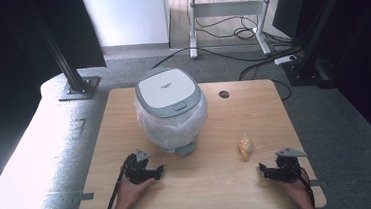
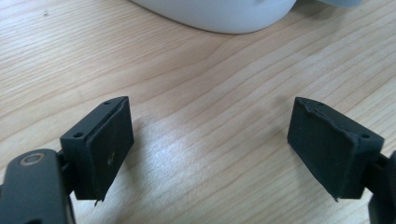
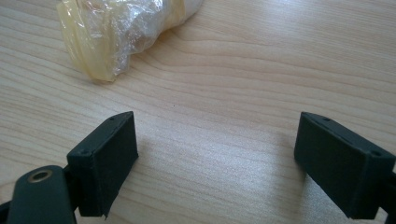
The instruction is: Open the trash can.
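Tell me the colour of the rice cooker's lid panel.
White, framed by a grey rim, on the rice cooker; the high view shows it best.

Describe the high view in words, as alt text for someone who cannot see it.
A white rice cooker with a grey-rimmed lid, its body wrapped in clear plastic, stands on a wooden table. A small yellowish plastic-wrapped packet lies to its right. At the near edge, a person's hands rest the open left gripper and open right gripper on the table.
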